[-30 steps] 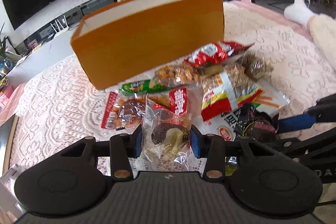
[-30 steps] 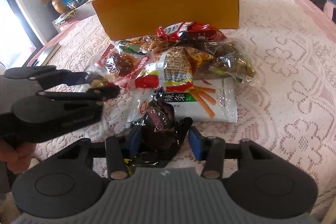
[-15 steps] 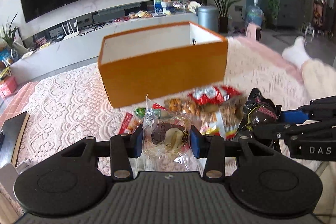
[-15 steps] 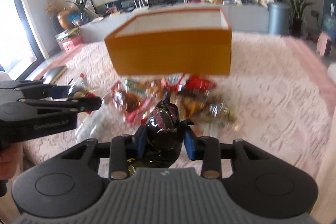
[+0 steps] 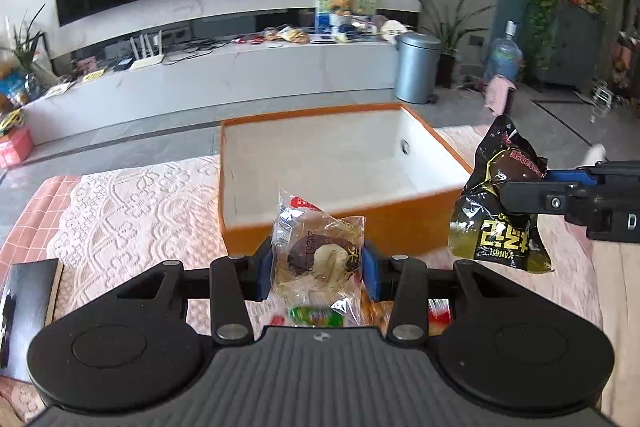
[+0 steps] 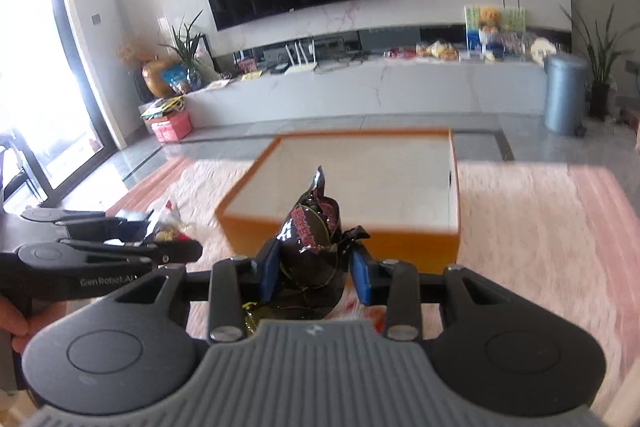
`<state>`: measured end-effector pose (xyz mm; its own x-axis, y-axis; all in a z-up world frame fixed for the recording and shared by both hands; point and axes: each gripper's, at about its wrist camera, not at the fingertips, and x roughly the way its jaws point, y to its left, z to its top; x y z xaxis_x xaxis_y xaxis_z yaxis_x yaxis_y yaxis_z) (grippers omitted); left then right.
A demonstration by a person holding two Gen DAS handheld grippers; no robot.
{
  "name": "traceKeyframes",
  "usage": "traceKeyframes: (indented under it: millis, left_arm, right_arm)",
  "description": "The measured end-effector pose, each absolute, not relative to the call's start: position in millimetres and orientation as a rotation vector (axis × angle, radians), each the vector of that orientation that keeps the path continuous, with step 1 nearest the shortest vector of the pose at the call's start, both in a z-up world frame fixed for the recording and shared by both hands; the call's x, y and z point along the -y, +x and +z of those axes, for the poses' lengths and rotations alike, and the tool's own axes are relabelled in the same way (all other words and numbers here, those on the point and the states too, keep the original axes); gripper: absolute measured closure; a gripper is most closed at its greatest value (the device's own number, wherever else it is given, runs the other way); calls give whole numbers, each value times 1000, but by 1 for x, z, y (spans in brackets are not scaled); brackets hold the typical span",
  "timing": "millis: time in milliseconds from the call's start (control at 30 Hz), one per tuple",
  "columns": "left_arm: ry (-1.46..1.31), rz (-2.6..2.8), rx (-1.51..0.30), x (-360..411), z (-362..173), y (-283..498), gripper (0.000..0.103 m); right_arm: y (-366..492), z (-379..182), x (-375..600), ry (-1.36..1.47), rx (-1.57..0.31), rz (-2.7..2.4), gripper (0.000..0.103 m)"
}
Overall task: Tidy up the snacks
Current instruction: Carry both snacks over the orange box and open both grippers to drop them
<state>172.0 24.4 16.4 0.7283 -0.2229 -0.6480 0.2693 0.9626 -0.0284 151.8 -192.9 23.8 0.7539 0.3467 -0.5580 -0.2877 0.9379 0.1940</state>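
Observation:
An orange box point(image 5: 400, 227) with a bare white inside stands on the lace-covered table; in the right wrist view the box point(image 6: 400, 243) is blurred. My left gripper point(image 5: 318, 267) is shut on a clear-wrapped round pastry point(image 5: 320, 251), held up just short of the box's near wall. At the right of that view my right gripper point(image 5: 516, 191) grips a black foil snack packet point(image 5: 500, 203) near the box's right corner. In its own view the right gripper point(image 6: 316, 273) is shut on the black packet point(image 6: 312, 239). The left gripper point(image 6: 168, 235) shows at the left.
A few loose snacks point(image 5: 316, 315) peek out beneath the left gripper. A dark flat book point(image 5: 28, 307) lies at the table's left edge. The pink lace cloth point(image 5: 132, 199) spreads either side of the box. A person's hand point(image 6: 12, 323) holds the left gripper's handle.
Both grippers rose from the snack pile with their packets, and the box's inside came into view. The right jaws closed on the black packet. The pile sank out of sight.

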Motion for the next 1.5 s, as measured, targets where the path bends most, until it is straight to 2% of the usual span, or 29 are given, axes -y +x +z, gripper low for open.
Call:
traceKeyframes:
  millis: [300, 700, 967, 1233, 1367, 1500]
  left_arm:
    - [-16, -216, -739, -24, 10, 252, 55]
    - [111, -248, -968, -18, -45, 321, 55]
    - [267, -195, -1035, -2, -76, 333, 55]
    - [302, -195, -1068, 6, -74, 336, 53]
    - [255, -201, -1061, 1, -72, 342, 45]
    - [229, -208, -1050, -3, -64, 340, 45]
  right_arm:
    - [245, 30, 168, 10, -611, 340, 67]
    - [365, -62, 154, 42, -1004, 310, 66]
    - [384, -102, 144, -53, -1142, 297, 65]
    - [393, -105, 134, -76, -1186, 264, 58]
    - [390, -103, 131, -92, -1188, 250, 57]
    - [385, -93, 133, -96, -1165, 232, 48]
